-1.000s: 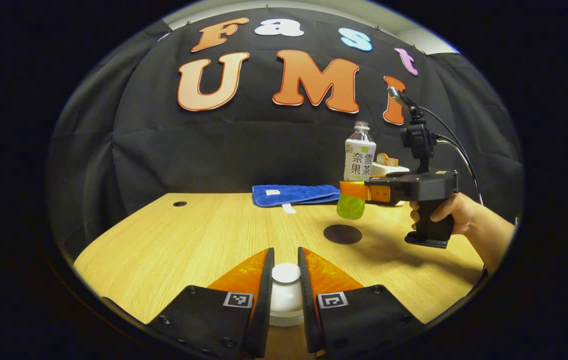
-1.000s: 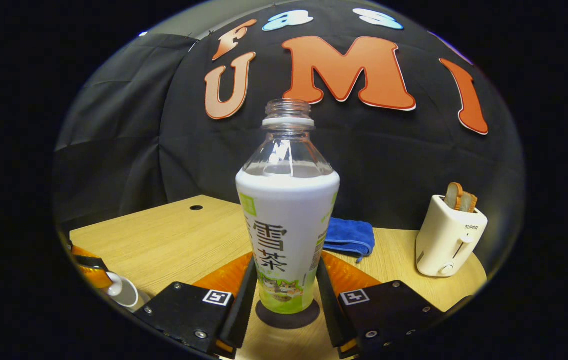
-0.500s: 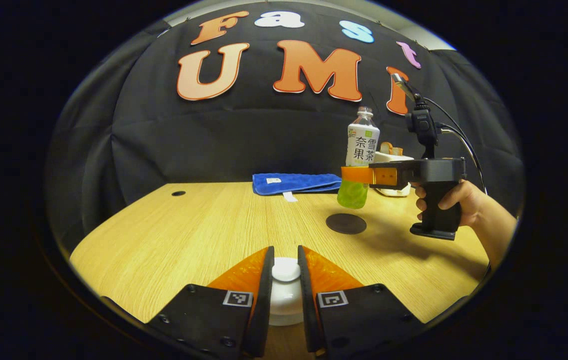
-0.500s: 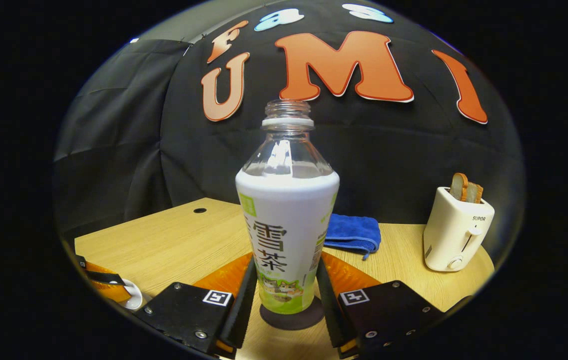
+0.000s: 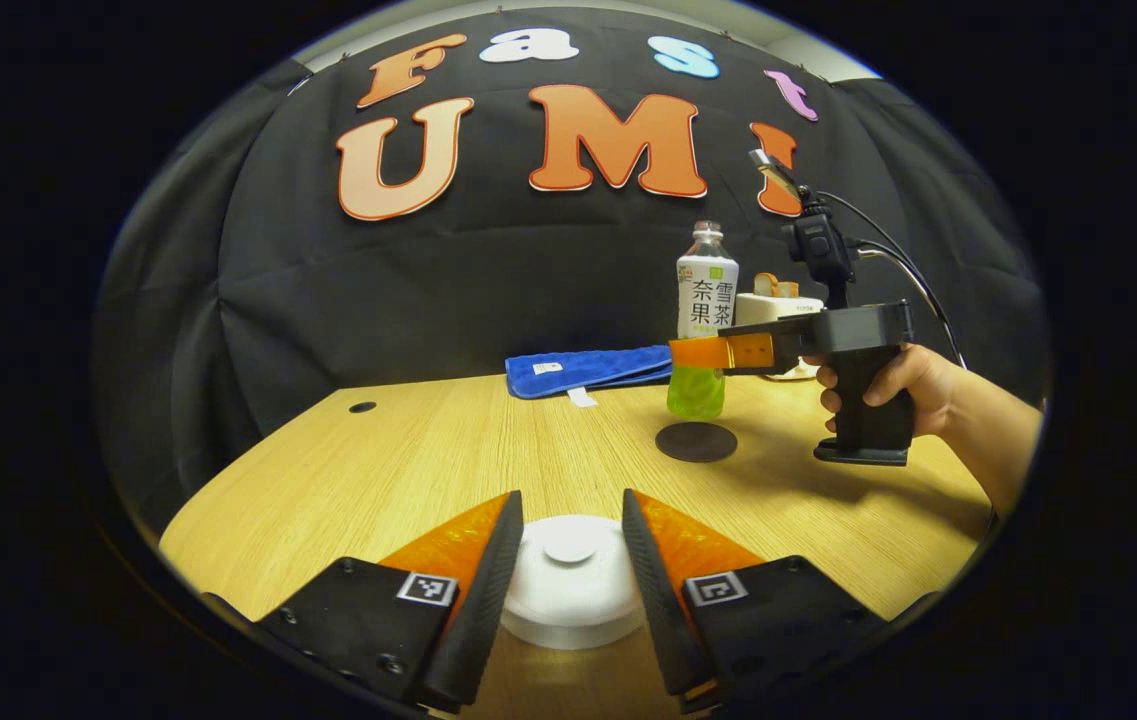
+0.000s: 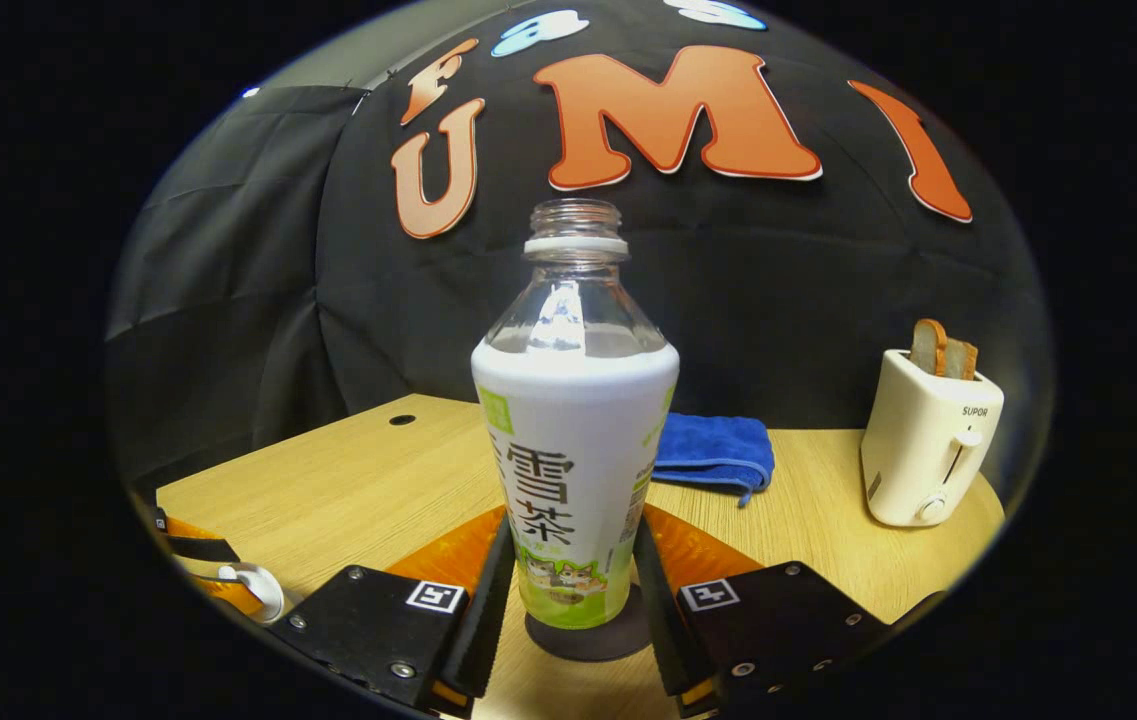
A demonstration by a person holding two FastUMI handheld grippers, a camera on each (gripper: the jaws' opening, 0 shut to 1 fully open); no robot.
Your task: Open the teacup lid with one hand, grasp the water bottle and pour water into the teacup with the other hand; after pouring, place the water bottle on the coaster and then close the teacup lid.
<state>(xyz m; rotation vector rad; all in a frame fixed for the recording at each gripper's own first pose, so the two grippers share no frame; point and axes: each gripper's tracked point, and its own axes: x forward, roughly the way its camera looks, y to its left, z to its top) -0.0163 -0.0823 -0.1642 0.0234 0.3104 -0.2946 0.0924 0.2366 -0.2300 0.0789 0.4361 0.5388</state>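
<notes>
The white teacup lid (image 5: 568, 595) with its round knob (image 5: 571, 546) lies flat over the teacup, between the orange fingers of my left gripper (image 5: 570, 500). The fingers stand open, clear of the knob. My right gripper (image 6: 573, 525) is shut on the lower part of the uncapped water bottle (image 6: 576, 440), which is upright. The bottle's base hangs just over the dark round coaster (image 6: 588, 638); I cannot tell whether they touch. In the left gripper view the bottle (image 5: 706, 300) stands above the coaster (image 5: 696, 441) at the right.
A folded blue cloth (image 5: 588, 368) lies at the back of the wooden table (image 5: 408, 460). A white toaster (image 6: 928, 440) with bread stands at the back right. A hand (image 5: 888, 380) holds the right gripper's handle.
My left gripper's fingers have spread and let go of the lid's knob, and the lid now rests on the teacup. The right gripper has lowered the bottle toward the coaster.
</notes>
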